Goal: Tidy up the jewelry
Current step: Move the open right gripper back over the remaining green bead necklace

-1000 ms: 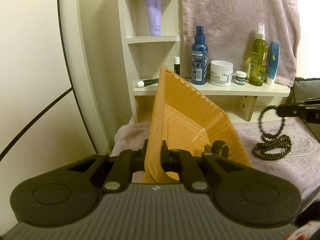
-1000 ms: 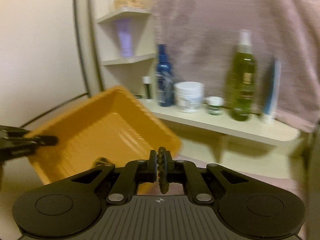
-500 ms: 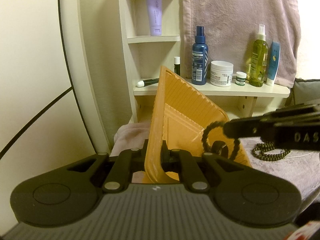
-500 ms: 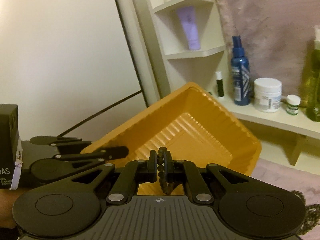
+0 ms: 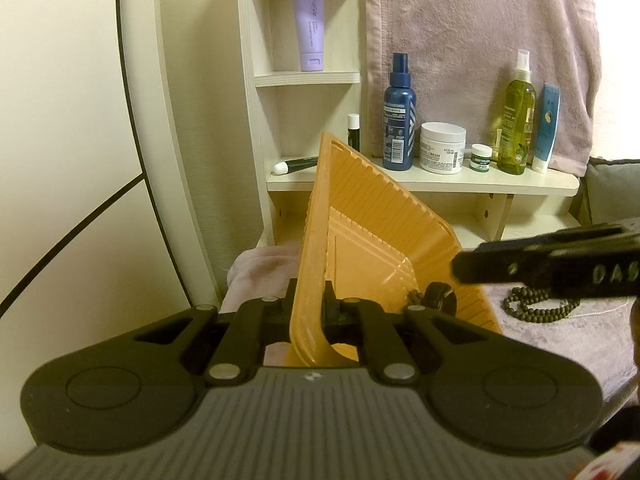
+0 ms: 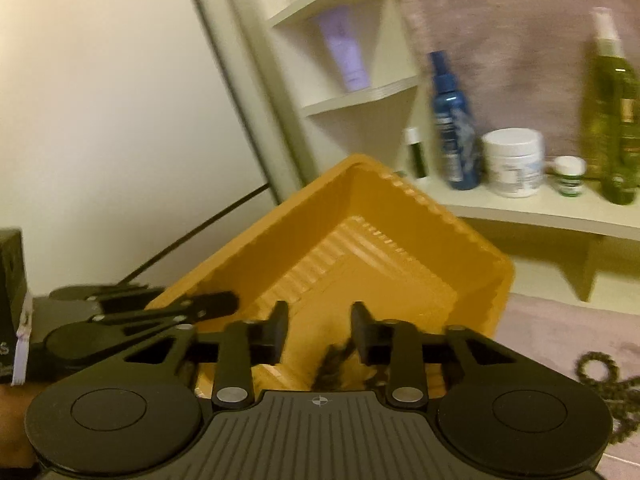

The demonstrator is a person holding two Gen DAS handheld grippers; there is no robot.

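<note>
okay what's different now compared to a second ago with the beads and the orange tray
The right hand-held gripper carried a dark bead strand leftward over the orange tray, then opened and let it go; the beads now sit blurred below its fingers. The left hand-held gripper stayed clamped on the tray's rim, tray tilted as before.

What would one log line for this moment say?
left gripper: shut on orange tray rim | right gripper: open over tray | beads: blurred below jaws

tray (image 5: 372,240) before shelf (image 5: 424,180) | beads (image 5: 536,308) right of tray | ring (image 5: 440,298) in tray
</note>
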